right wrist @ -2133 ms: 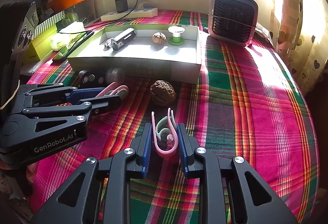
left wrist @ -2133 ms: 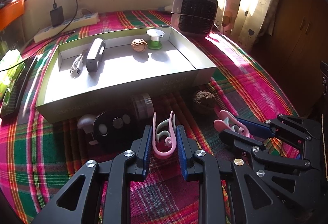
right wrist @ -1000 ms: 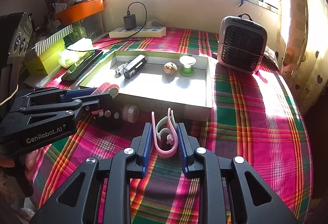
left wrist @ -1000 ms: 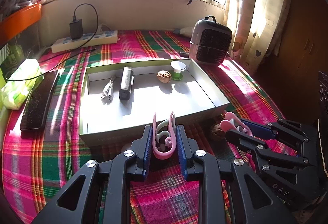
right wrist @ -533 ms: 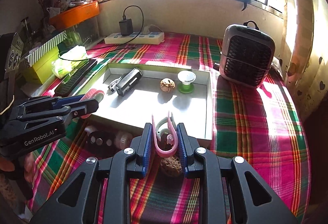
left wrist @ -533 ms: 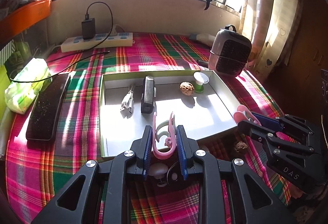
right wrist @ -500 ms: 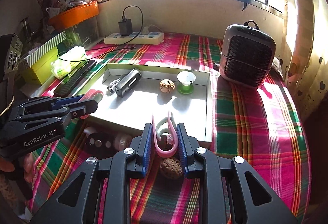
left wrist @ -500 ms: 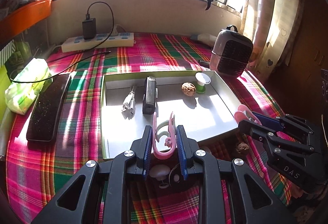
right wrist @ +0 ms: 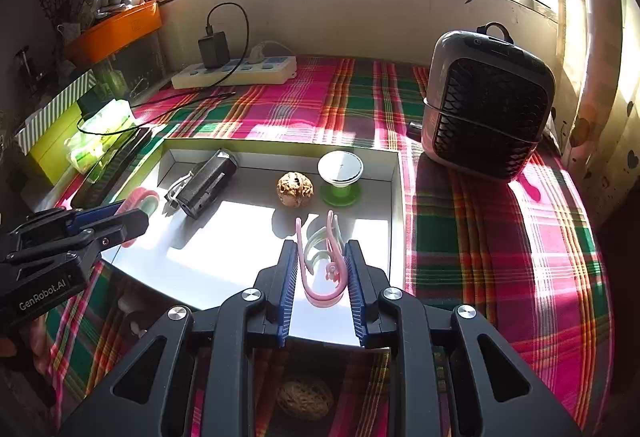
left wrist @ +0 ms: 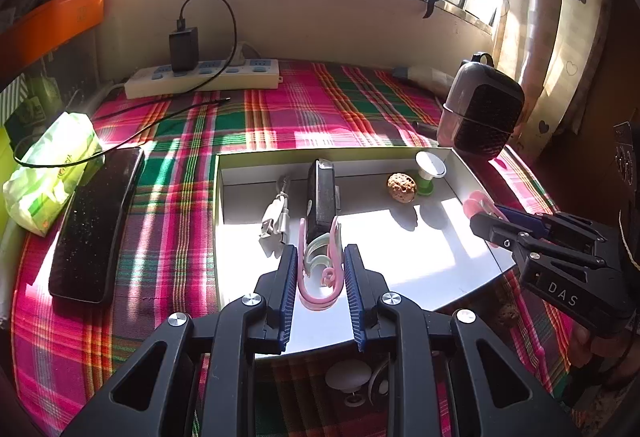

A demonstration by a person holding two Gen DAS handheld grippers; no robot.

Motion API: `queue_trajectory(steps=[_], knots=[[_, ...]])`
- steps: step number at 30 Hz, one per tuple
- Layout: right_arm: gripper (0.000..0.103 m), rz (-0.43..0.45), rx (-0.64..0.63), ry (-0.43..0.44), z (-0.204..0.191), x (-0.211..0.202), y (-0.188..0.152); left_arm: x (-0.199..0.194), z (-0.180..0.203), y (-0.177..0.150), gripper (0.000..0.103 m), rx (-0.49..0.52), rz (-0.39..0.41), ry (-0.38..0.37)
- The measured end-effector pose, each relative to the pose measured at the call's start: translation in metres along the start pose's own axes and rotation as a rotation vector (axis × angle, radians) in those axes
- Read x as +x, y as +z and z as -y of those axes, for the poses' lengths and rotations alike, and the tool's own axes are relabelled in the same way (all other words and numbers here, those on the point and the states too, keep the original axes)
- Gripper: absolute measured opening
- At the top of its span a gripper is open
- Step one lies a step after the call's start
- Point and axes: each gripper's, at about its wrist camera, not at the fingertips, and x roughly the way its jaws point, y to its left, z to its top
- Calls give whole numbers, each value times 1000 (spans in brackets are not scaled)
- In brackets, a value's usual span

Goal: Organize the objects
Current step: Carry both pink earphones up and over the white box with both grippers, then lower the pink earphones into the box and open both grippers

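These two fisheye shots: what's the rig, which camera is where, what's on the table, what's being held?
No robot arm: a person holds a two-finger gripper in each hand, each carrying a forward-looking fisheye camera. One shot looks along the left gripper, the other along the right gripper. Each is shut on a pink clip: left clip, right clip.

Both hover over a shallow white tray on a plaid cloth. In the tray lie a black device, a white cable, a walnut and a green spool. Another walnut lies on the cloth beside the tray. A small heater stands beyond the tray.
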Motion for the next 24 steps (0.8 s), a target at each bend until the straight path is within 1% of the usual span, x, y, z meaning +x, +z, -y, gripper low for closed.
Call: queue_trajectory(steps=[14, 17, 24], knots=[[25, -33, -8, -28, 7, 27, 15, 19, -5, 2, 21, -3, -32, 16], [25, -41, -8, -32, 7, 31, 15, 21, -3, 2, 21, 20, -34, 52], [25, -54, -12, -44, 8, 39, 15, 27, -6, 4, 21, 8, -49, 48]])
